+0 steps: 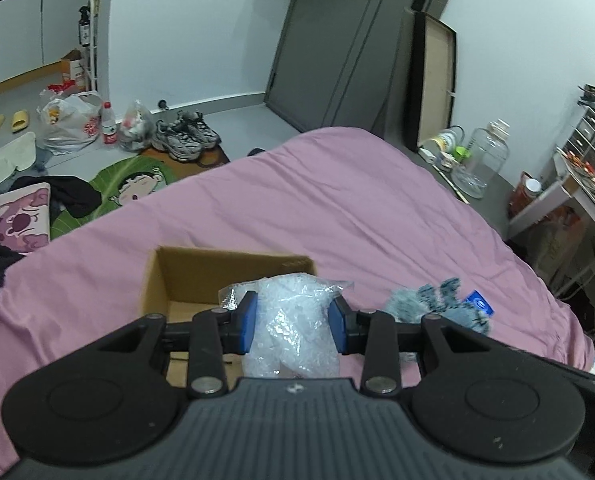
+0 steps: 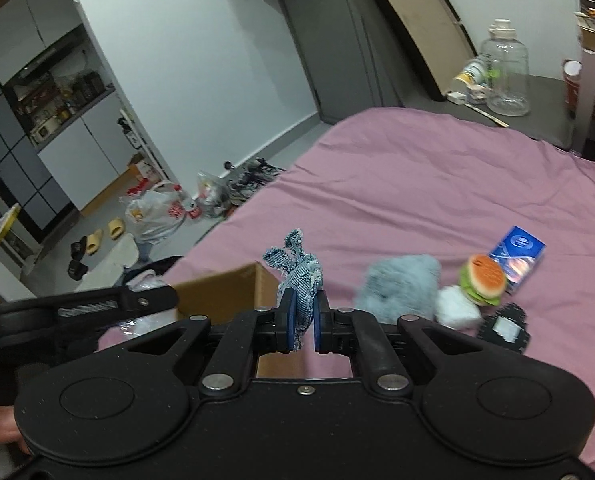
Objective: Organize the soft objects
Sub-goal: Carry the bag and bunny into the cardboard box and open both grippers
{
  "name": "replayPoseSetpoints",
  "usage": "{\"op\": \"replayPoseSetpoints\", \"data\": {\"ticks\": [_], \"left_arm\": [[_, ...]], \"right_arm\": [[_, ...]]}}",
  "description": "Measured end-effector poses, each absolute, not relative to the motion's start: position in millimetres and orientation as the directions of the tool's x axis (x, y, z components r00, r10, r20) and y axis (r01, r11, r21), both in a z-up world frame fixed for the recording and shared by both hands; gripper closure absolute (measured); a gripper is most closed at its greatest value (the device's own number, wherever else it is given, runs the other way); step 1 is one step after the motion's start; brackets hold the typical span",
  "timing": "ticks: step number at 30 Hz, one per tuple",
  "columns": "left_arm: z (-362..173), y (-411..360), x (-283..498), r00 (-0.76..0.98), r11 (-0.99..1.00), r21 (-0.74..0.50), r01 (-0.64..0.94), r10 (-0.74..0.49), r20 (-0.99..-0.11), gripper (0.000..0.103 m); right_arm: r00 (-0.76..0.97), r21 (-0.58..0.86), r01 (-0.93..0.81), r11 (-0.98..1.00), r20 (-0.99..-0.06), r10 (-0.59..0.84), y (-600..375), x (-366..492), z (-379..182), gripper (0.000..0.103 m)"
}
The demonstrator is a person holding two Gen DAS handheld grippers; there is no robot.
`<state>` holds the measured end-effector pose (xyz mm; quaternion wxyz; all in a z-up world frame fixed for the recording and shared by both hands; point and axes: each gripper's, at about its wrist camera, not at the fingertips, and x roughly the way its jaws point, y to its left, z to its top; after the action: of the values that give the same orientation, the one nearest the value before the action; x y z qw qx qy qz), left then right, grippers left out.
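— Bubble wrap (image 1: 293, 320) is pinched in the left gripper (image 1: 293, 322), right over the box (image 1: 201, 276) on the pink bed (image 1: 357, 208).

— And the right gripper (image 2: 302, 322) is clamped on a denim scrap (image 2: 299, 280), beside the grey plush (image 2: 399, 284) and burger toy (image 2: 482, 278).

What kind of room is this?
Most likely a bedroom in a small flat. A bed with a pink sheet fills most of the view, sneakers and yellow slippers lie on the floor, and a door stands behind.
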<state>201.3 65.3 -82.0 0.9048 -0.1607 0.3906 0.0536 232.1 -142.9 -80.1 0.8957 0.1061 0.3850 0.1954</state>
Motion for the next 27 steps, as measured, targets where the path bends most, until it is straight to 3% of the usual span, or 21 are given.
{"op": "replayPoseSetpoints", "data": {"ticks": [27], "left_arm": [[-141, 118, 228, 0.608, 0.902, -0.280, -0.330, -0.024, -0.794, 0.067]], "right_arm": [[0.535, 0.352, -0.344, 0.870, -0.688, 0.490, -71, 258, -108, 0.094]]}}
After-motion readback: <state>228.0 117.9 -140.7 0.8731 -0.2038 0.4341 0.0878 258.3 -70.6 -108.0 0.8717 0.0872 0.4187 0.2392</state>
